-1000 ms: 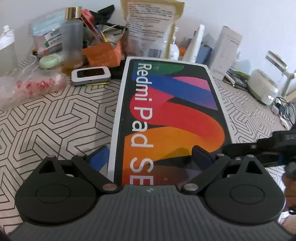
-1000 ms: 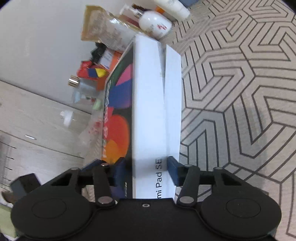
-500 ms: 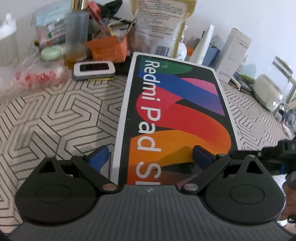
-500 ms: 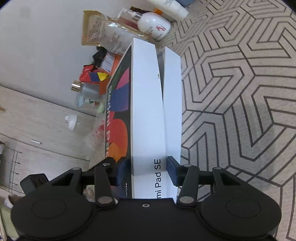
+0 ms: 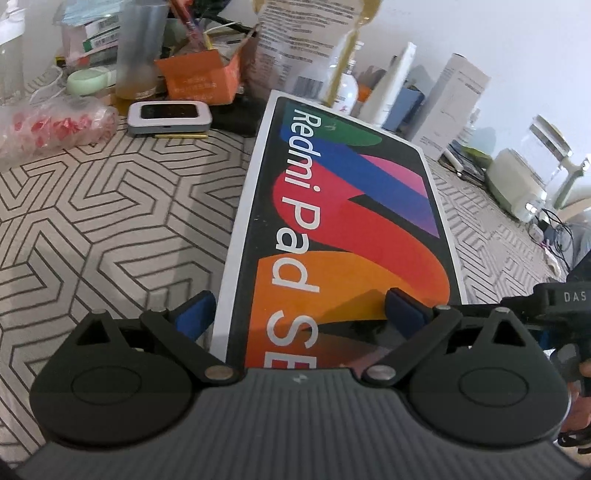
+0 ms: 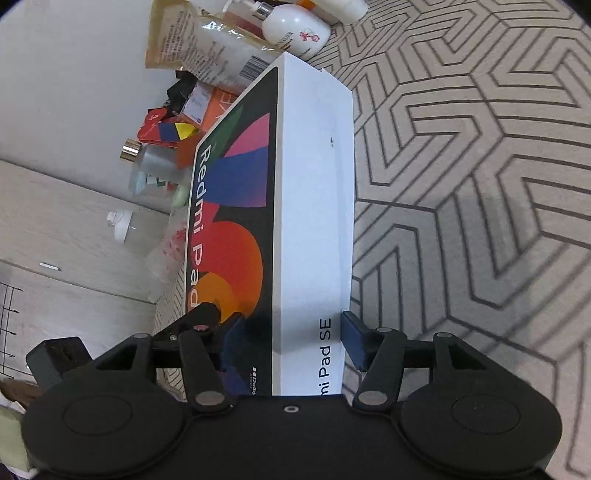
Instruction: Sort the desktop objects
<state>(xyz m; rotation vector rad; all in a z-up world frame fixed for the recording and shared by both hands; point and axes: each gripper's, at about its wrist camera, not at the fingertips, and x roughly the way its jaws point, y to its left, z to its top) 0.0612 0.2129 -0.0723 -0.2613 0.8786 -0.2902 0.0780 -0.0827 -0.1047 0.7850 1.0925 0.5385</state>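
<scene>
Redmi Pad SE box (image 6: 314, 206) sits between the right tongs (image 6: 291, 336), which are opening. One pad stands over the printed lid and the other just beside the white side wall. Neither looks to be pressing now, so I read this as a release.

A second ago those pads were clamped across the box's thickness, and a second white slab showed beside the side wall, offset from it. That slab no longer shows, and the side reads as one plain white face. My guess is that lid and base have seated together, though the joint itself is hidden.

Left tongs (image 5: 299, 308) are spread wide at the near end of the box. One finger is beside its long edge and the other above the lid, gripping nothing.

The box runs straight ahead from both tongs and seems to lie flat on the patterned desk (image 5: 110, 221). Its far end is near the clutter along the wall: an orange carton (image 5: 199, 75), a small white device (image 5: 170, 114) and a white lotion bottle (image 6: 295, 31).

The box looks placed, so the next item can be chosen.
</scene>
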